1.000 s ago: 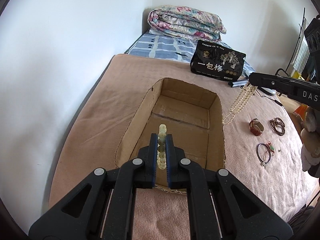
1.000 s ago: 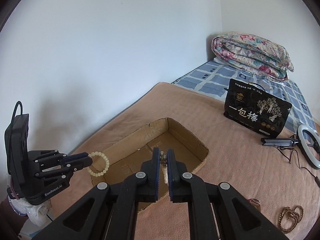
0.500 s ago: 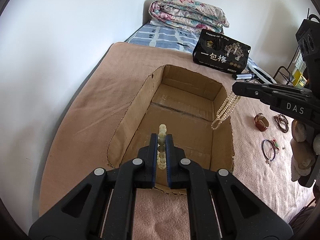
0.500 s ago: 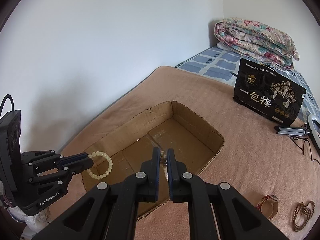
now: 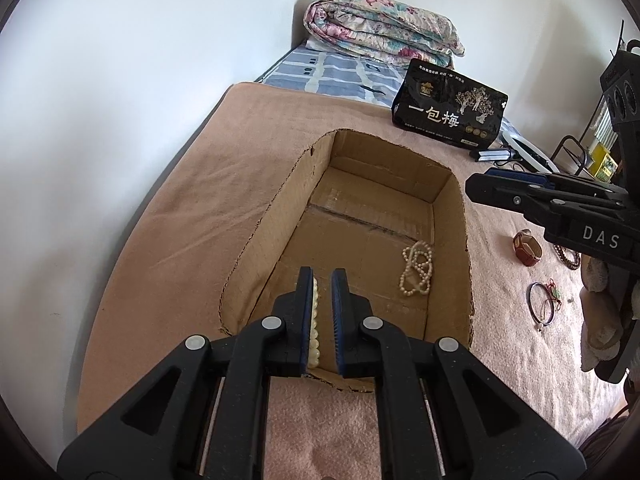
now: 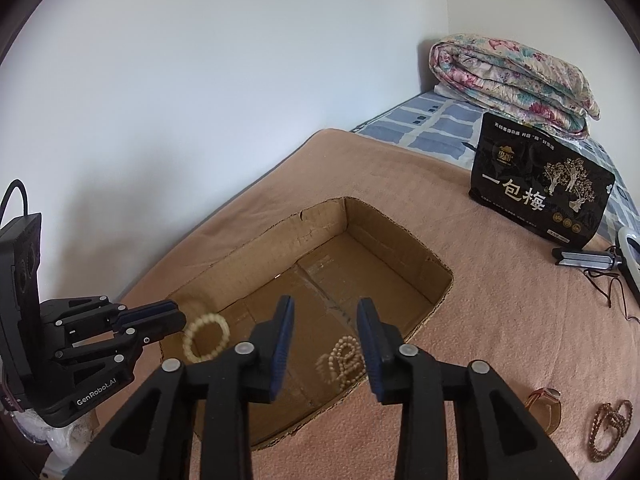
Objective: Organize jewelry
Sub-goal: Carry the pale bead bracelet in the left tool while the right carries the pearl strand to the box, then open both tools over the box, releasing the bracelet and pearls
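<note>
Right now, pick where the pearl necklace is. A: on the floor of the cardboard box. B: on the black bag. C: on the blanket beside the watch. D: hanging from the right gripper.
A: the pearl necklace lies heaped on the floor of the cardboard box, below the open right gripper, touching neither pad.

The blanket-covered bed (image 5: 168, 216) carries a cardboard box (image 5: 280, 216), black pouch (image 5: 448, 110), folded quilt (image 5: 380, 28) and scattered bracelets (image 5: 542, 306).

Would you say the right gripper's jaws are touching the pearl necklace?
Apart: the right wrist view shows the right gripper with jaws spread, having just opened, and the pearl necklace lying in the cardboard box.
</note>
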`<control>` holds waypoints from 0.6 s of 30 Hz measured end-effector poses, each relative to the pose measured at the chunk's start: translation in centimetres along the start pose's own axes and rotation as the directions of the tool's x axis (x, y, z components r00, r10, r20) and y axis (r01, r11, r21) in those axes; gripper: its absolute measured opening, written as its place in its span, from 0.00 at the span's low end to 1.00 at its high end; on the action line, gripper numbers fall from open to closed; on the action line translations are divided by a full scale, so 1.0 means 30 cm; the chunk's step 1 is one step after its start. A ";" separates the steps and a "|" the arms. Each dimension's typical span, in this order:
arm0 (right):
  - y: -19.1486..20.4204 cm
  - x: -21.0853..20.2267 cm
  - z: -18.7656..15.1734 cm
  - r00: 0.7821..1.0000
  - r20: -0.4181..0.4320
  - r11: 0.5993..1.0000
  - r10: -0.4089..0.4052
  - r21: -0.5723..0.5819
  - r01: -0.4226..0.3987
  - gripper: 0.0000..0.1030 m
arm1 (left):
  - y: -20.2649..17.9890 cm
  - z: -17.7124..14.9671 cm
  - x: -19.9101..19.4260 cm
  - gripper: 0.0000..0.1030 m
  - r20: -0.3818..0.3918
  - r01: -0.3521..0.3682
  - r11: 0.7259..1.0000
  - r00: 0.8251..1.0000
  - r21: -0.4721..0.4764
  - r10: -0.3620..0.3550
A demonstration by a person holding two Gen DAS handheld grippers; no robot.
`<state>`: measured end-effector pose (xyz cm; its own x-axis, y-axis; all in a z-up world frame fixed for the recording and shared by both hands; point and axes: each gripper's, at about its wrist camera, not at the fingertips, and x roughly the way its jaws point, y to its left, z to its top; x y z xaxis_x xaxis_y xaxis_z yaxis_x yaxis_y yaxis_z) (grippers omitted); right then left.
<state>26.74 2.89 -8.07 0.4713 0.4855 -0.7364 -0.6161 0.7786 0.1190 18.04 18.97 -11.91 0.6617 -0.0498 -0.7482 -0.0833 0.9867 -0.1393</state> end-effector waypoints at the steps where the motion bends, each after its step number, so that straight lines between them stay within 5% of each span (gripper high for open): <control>1: 0.000 -0.005 0.001 1.000 0.002 1.000 -0.002 0.002 0.002 0.43 | 0.000 -0.001 -0.004 0.14 0.004 0.000 1.000 1.000 -0.001 0.000; 4: -0.002 -0.021 -0.003 1.000 0.015 1.000 -0.021 0.006 0.021 0.64 | -0.001 -0.002 -0.013 0.14 0.008 -0.001 1.000 1.000 -0.002 0.001; 9: -0.010 -0.048 -0.003 0.999 0.026 0.999 -0.045 0.009 0.044 0.67 | -0.019 -0.005 -0.034 0.14 0.016 -0.008 1.000 1.000 0.011 0.008; 18: -0.031 -0.135 -0.016 0.994 0.067 0.996 -0.091 0.026 0.089 0.89 | -0.067 -0.009 -0.087 0.14 0.039 -0.018 0.999 0.999 0.040 0.016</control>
<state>25.10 0.00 -5.51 0.5664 0.4380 -0.6981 -0.5546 0.8292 0.0702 16.30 17.09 -9.85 0.6890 -0.0278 -0.7242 -0.0654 0.9928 -0.1004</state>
